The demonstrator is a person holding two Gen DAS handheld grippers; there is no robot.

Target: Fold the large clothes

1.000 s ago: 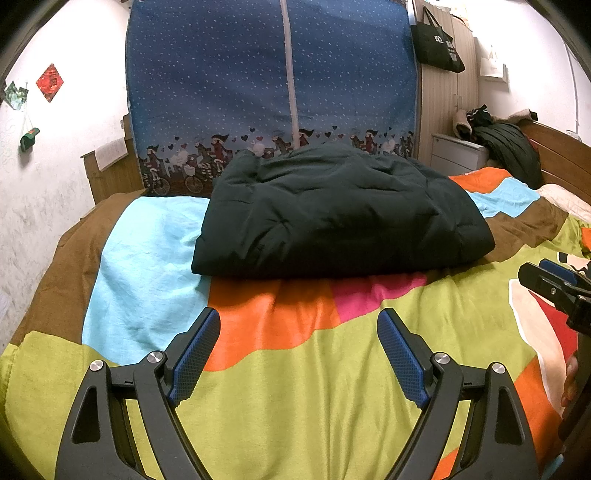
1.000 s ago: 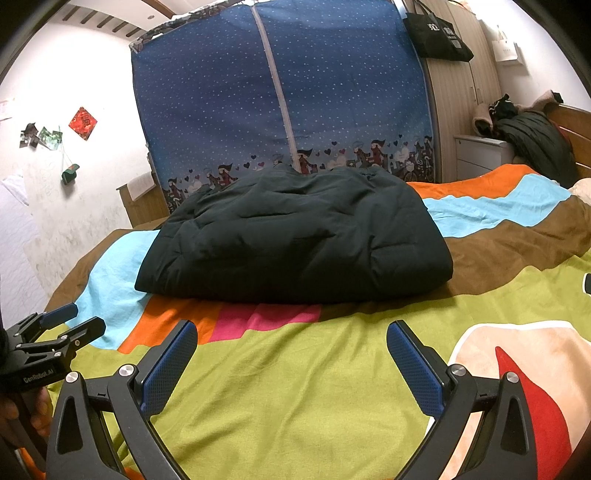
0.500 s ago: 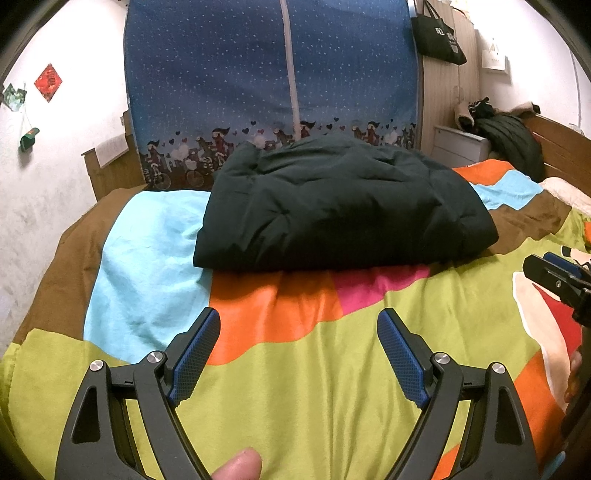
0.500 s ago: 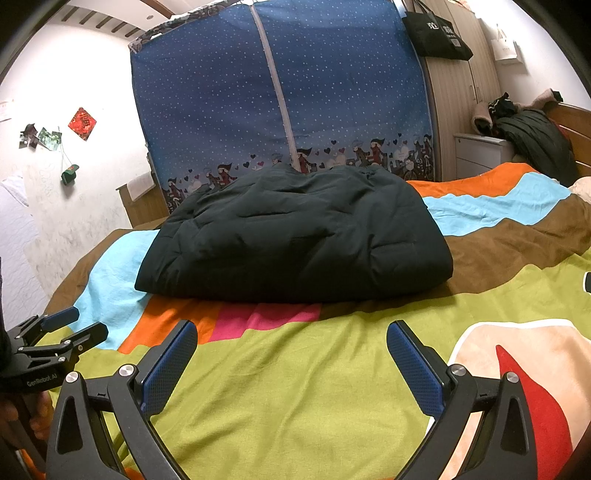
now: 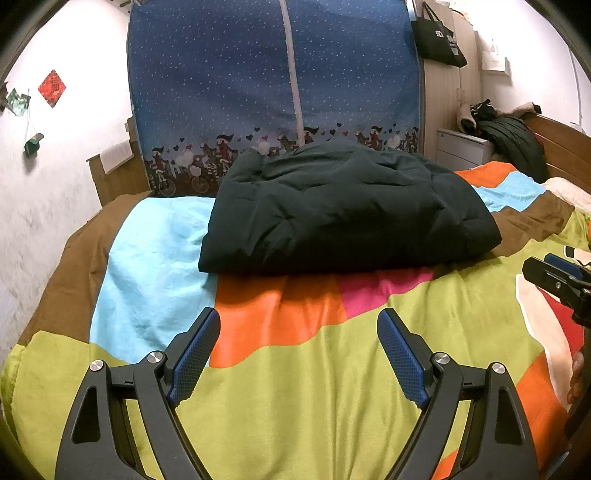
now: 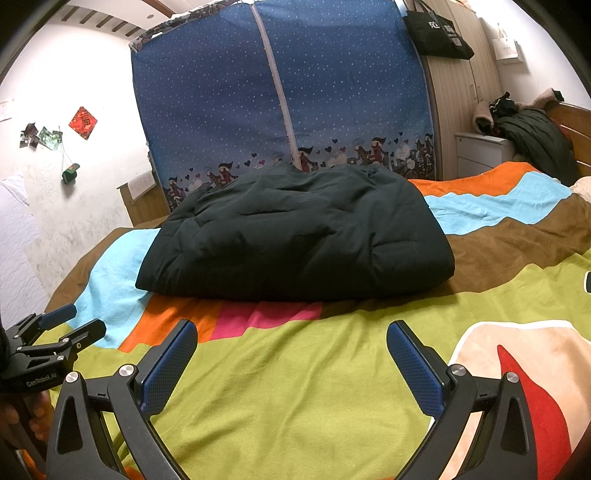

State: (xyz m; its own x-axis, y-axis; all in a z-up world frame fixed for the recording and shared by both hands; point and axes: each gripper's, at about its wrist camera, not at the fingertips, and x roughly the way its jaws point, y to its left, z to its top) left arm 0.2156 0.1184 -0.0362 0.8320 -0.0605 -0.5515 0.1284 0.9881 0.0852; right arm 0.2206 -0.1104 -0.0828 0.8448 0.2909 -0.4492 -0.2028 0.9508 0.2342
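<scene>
A dark green padded coat (image 5: 343,210) (image 6: 295,236) lies folded into a thick bundle on the far half of the bed. My left gripper (image 5: 299,325) hovers over the colourful bedspread (image 5: 295,387) short of the bundle, open, nothing between its blue pads (image 5: 194,354). My right gripper (image 6: 291,336) hangs beside it, likewise open and holding nothing. Each gripper shows at the edge of the other's view: the right gripper (image 5: 557,282) at the right edge, the left gripper (image 6: 62,330) at the left edge.
A blue fabric wardrobe (image 6: 280,99) stands behind the bed. A bedside cabinet (image 6: 480,151) with piled dark clothes (image 6: 535,136) sits at the right by the wooden headboard (image 5: 565,147). A black bag (image 6: 436,31) hangs on the cupboard. A white wall (image 5: 48,173) runs along the left.
The view of the left gripper shifts slightly; a fingertip that showed at the bottom edge half a second ago is gone. The coat and both open grippers are unchanged.
</scene>
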